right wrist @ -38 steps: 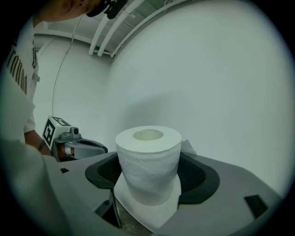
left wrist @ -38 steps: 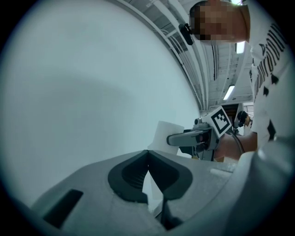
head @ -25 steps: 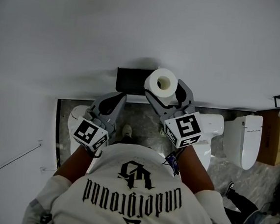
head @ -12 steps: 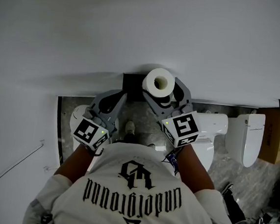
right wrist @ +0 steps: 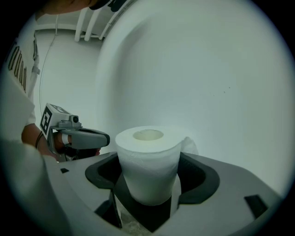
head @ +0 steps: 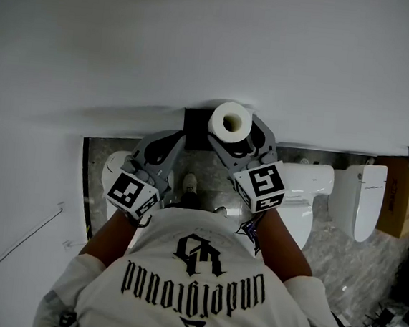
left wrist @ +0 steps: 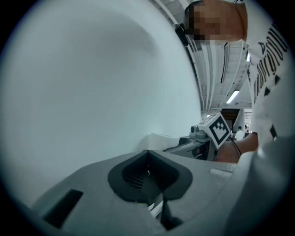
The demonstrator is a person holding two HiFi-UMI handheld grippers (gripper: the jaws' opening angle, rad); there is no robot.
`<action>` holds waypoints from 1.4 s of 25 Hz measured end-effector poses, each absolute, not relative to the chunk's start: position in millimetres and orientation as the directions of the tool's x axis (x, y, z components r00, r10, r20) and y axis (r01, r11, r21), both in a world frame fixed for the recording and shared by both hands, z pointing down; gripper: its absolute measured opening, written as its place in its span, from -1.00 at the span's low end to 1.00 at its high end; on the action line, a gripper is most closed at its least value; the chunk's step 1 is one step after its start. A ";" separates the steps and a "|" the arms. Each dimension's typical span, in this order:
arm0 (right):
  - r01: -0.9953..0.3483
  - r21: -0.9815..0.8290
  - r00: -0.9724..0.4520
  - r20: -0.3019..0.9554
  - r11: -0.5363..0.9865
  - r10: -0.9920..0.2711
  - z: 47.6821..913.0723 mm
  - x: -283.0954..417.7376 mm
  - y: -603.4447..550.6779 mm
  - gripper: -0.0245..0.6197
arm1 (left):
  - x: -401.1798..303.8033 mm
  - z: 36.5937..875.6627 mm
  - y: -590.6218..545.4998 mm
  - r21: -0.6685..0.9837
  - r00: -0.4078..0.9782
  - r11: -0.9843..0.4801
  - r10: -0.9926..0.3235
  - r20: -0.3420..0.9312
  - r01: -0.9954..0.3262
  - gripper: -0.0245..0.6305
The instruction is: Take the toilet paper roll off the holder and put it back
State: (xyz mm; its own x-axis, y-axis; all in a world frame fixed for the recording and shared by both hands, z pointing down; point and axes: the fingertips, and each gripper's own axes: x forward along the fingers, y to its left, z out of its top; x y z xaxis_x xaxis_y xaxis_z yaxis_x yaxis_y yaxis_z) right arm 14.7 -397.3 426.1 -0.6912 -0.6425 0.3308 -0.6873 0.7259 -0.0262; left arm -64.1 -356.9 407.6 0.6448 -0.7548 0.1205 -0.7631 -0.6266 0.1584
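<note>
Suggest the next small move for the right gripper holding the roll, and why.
Probably ease the right gripper toward the black holder on the wall: its jaws clamp the toilet paper roll upright, close by the holder, seemingly not seated yet.

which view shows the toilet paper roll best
The right gripper view: the toilet paper roll sits upright and close between the right tongs. The head view shows mostly its top end; the left gripper view barely shows it.

ahead: wall point(head: 216, 45) blocks | holder point(head: 196, 118) juts beside roll point(head: 231, 122) | above holder: open room
</note>
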 end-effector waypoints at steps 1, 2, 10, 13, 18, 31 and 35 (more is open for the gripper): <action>-0.687 -0.030 -0.691 0.334 0.726 -0.641 427.6 13.7 -397.6 0.12 | -65.2 408.0 -357.1 0.160 0.644 -0.626 -0.755 0.121 -0.763 -0.89; -0.687 -0.032 -0.691 0.336 0.726 -0.639 428.9 13.0 -397.7 0.12 | -66.0 408.4 -357.3 0.161 0.643 -0.625 -0.756 0.122 -0.764 -0.89; -0.685 0.010 -0.679 0.353 0.728 -0.644 436.5 9.7 -395.7 0.12 | -68.0 415.5 -356.1 0.170 0.641 -0.620 -0.757 0.129 -0.766 -0.89; -0.680 0.006 -0.681 0.364 0.733 -0.635 437.0 9.0 -395.8 0.12 | -66.5 414.5 -355.6 0.170 0.643 -0.622 -0.755 0.127 -0.764 -0.89; -0.678 0.010 -0.678 0.377 0.735 -0.631 437.3 10.2 -395.0 0.12 | -63.1 412.8 -351.9 0.169 0.642 -0.622 -0.756 0.124 -0.765 -0.89; -0.680 0.018 -0.666 0.404 0.733 -0.627 436.9 26.8 -379.1 0.12 | -51.2 409.8 -335.6 0.159 0.641 -0.623 -0.756 0.128 -0.766 -0.89; -0.685 0.022 -0.664 0.392 0.728 -0.637 432.7 32.8 -367.4 0.12 | -45.1 408.3 -323.5 0.151 0.648 -0.631 -0.752 0.121 -0.761 -0.89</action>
